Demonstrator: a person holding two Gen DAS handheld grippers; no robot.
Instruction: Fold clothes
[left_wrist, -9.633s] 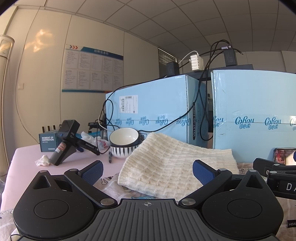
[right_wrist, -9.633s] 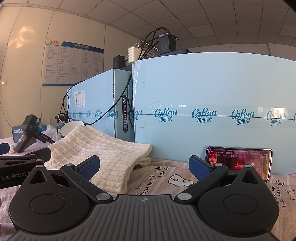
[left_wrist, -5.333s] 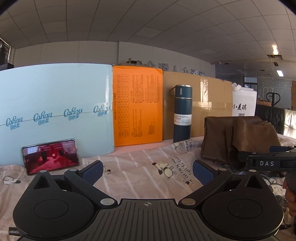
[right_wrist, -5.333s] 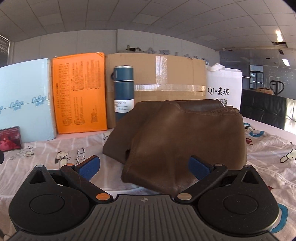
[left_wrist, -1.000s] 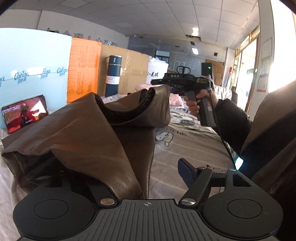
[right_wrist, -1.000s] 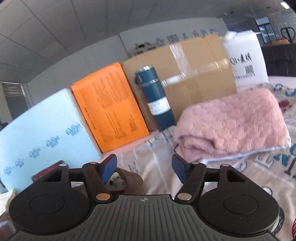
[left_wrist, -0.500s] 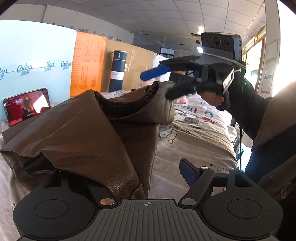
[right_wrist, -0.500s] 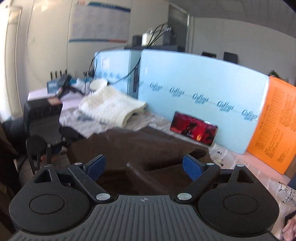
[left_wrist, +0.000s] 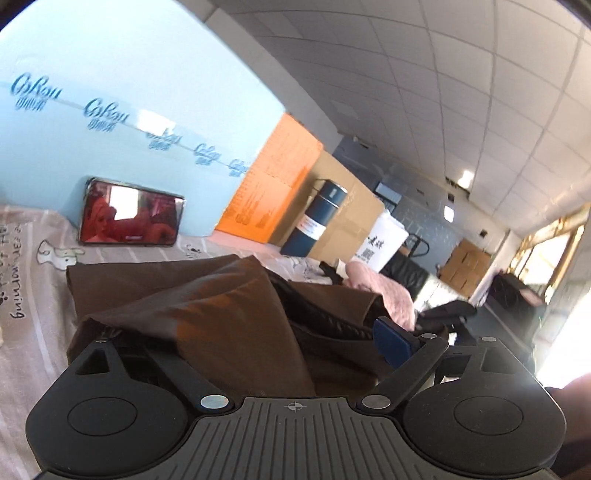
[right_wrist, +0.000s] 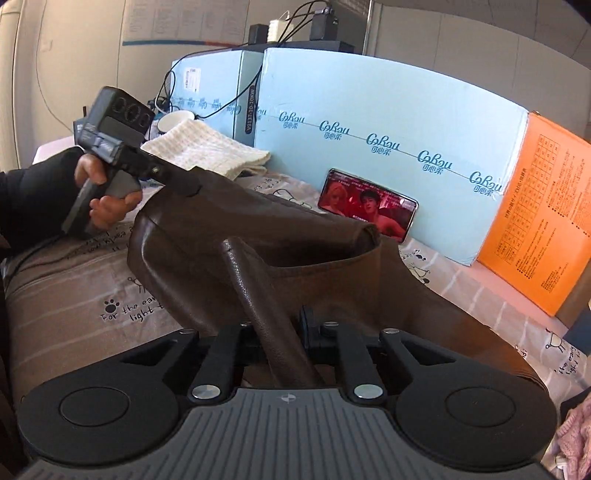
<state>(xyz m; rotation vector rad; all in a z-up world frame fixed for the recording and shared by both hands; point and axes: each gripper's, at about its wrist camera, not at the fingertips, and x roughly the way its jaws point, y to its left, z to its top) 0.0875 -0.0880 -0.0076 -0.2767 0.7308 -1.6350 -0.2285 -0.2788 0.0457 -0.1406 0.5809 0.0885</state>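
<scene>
On the bed sheet (right_wrist: 74, 295), between the two grippers: a brown leather garment (right_wrist: 258, 236), bunched and partly lifted, not yet flat.
Right gripper (right_wrist: 282, 332): jaws closing, pinched onto a rolled edge of the garment; half a second ago they stood wide with nothing between them.
Left gripper (left_wrist: 258, 343): jaws opening; a fold lies over its left finger, the right pad (left_wrist: 389, 341) bare, so its grip looks let go.
Meaning: hold seems to be passing from left to right, likely to spread the garment before any fold.
Surface: cartoon-print sheet, with a phone (right_wrist: 367, 205) propped against a pale blue box (right_wrist: 388, 110).
Room: white towel (right_wrist: 207, 149), orange box (right_wrist: 546, 221), ceiling tiles overhead.
</scene>
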